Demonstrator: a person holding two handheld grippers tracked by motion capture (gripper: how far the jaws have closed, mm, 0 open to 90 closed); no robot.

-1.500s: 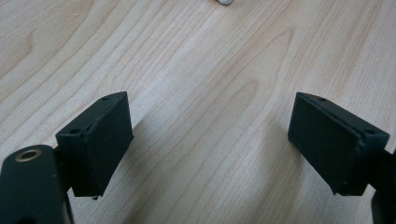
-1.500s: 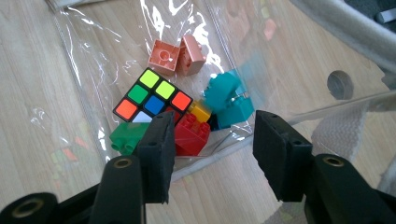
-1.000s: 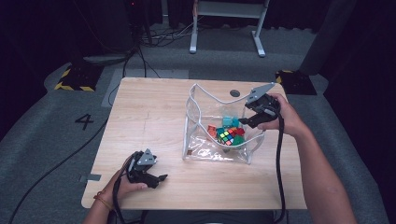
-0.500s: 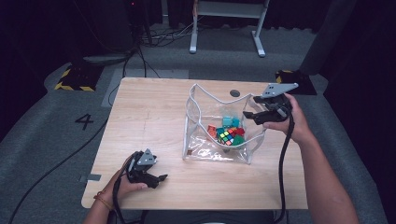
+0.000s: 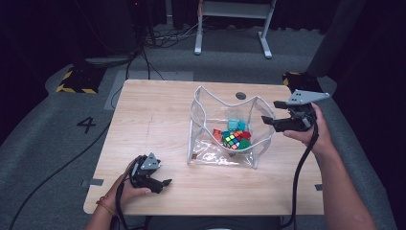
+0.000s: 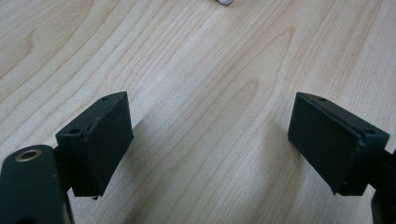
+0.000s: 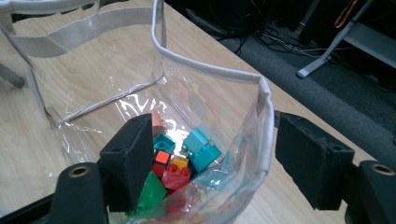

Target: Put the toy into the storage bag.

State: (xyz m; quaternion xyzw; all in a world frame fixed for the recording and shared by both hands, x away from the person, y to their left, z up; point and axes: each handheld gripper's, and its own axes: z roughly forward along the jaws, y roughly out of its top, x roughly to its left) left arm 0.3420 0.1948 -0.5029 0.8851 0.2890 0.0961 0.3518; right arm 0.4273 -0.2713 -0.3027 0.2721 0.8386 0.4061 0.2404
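A clear plastic bag (image 5: pixel 210 158) with a white rim (image 7: pixel 205 70) stands open on the right half of the wooden table (image 5: pixel 143 124). Inside lie a Rubik's cube (image 5: pixel 232 140) (image 7: pixel 162 157), teal blocks (image 5: pixel 236 125) (image 7: pixel 201 147), and red (image 7: pixel 176 177) and green (image 7: pixel 152 189) pieces. My right gripper (image 5: pixel 272 113) (image 7: pixel 210 154) hovers at the bag's right side; its jaws have just been opening and straddle the rim without pressing on it. My left gripper (image 5: pixel 163 186) (image 6: pixel 210 140) rests open on bare wood at the front left, with nothing between its pads.
A small round hole (image 5: pixel 241 96) sits in the table just behind the bag. Cables trail from both grippers off the front edge. A metal stand (image 5: pixel 230 28) and floor cables lie beyond the far edge.
My right gripper has drawn to the right and slightly up, from above the bag's contents to its right rim, with the jaws wider. The left gripper has stayed put.
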